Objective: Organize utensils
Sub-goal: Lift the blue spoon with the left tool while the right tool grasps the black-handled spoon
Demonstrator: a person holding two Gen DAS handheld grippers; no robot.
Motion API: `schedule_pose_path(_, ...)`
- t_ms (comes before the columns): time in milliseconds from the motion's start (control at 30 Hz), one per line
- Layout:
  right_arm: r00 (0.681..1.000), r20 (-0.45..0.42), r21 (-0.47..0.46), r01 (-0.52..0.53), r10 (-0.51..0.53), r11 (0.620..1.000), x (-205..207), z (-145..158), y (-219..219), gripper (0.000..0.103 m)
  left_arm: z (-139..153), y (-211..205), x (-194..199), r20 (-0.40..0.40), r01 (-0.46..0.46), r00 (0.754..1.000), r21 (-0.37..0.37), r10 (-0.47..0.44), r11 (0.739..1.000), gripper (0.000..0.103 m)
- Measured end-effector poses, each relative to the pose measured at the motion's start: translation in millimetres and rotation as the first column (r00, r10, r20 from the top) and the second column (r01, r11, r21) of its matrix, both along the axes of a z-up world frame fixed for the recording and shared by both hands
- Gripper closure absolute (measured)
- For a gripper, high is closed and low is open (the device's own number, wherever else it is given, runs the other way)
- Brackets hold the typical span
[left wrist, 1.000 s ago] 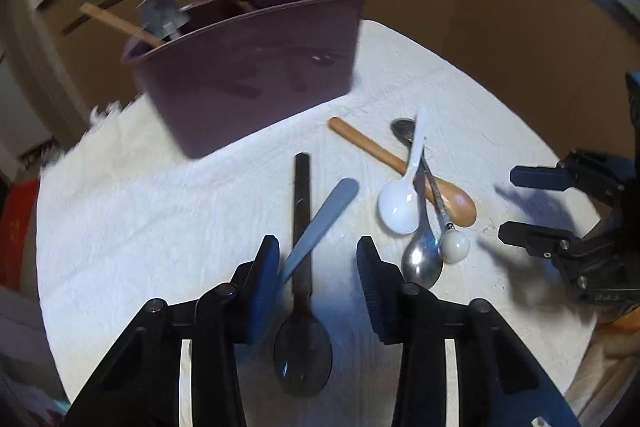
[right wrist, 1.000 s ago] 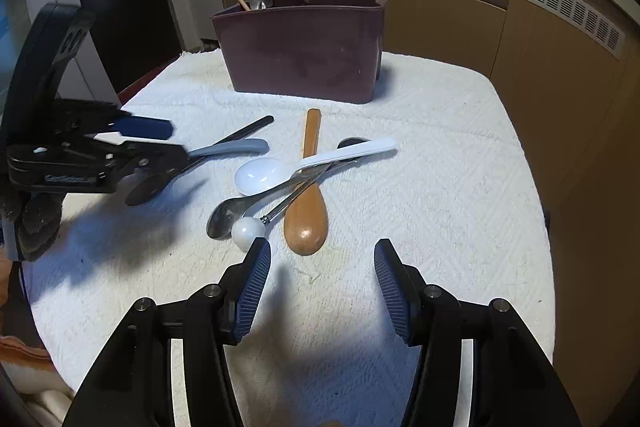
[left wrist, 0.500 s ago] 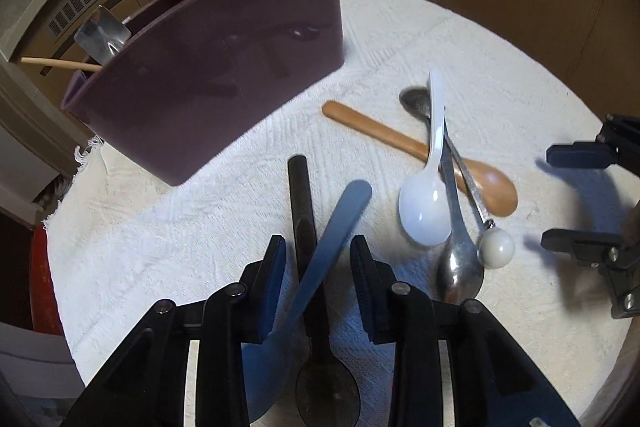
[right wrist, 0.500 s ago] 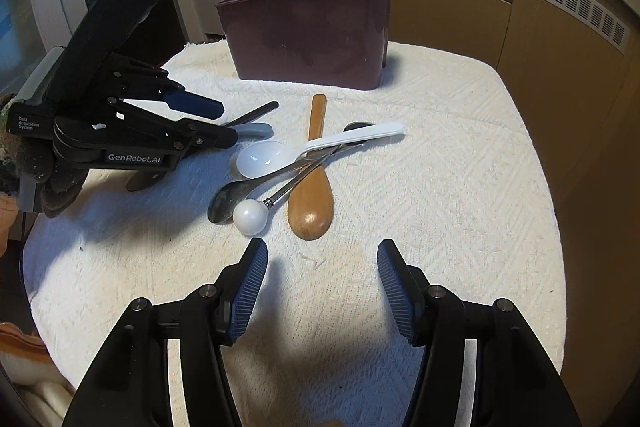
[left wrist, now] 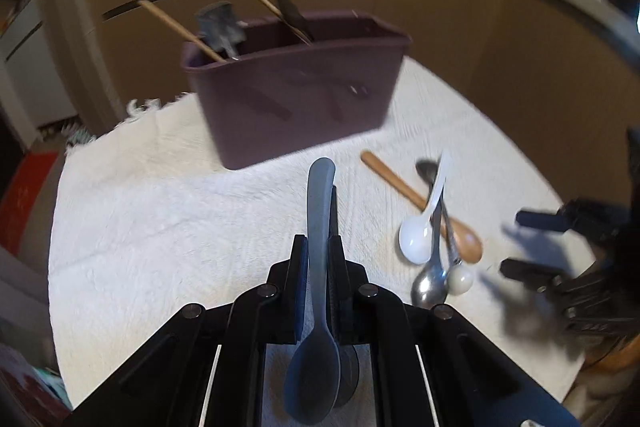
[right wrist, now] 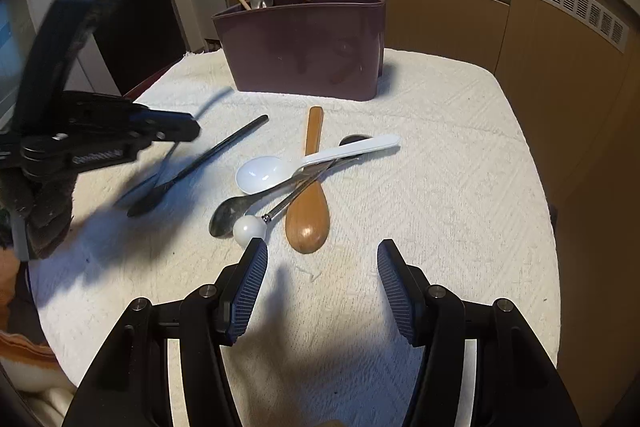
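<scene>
Keep left gripper (left wrist: 318, 259) fingers clamped on the grey spoon (left wrist: 316, 267), handle jutting ahead of them toward the maroon holder (left wrist: 296, 103), and lift clear of the black spoon (right wrist: 192, 169) underneath; right gripper (right wrist: 320, 281) fingers open, empty.

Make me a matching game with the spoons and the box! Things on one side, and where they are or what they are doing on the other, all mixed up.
Things:
1. grey-blue spoon
2. wooden spoon
3. white spoon
4. purple box

Places or states:
A. lying flat on the white cloth, bowl end nearest the right gripper
B. standing at the far end of the cloth, with utensils sticking out
C. pinched in the left gripper
D. lying across the wooden and metal spoons

Pairs: 1-C, 2-A, 3-D, 4-B
</scene>
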State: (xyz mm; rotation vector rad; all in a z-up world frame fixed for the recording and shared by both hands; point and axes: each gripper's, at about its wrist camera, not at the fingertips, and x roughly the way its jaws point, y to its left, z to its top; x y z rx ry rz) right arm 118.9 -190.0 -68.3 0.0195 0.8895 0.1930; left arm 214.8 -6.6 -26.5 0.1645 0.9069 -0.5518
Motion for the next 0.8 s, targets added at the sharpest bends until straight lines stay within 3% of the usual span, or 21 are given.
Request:
schedule_pose_path(133, 1.000, 0.000, -0.017, -0.006, 0.006, 1.000, 7, 3, 4, 0.045, 12, 30, -3, 0.010, -0.120, 0.993, -0.116, 0.122, 0.986, 0.095)
schedule_pose_path(333, 1.000, -0.005, -0.024, -0.021, 0.020, 0.999, 27, 13, 12, 0.045, 21, 70, -17, 0.018, -0.253, 0.964, -0.234, 0.265, 0.939, 0.095)
schedule_pose_path(433, 0.999, -0.020, -0.007, -0.027, 0.027, 1.000, 39, 15, 19, 0.045, 21, 78, -26, 0.021, -0.266, 0.959, -0.263, 0.281, 0.927, 0.095)
schedule_pose_path(633, 0.998, -0.029, -0.064, -0.064, 0.063, 0.996, 66, 14, 46, 0.046, 22, 83, -35, 0.059, -0.267, 0.954, -0.275, 0.294, 0.923, 0.095)
schedule_pose_path(800, 0.991, -0.106, 0.033, -0.072, 0.076, 0.997, 98, 12, 71, 0.060, 25, 92, -42, 0.087, -0.276, 0.946, -0.291, 0.312, 0.916, 0.095)
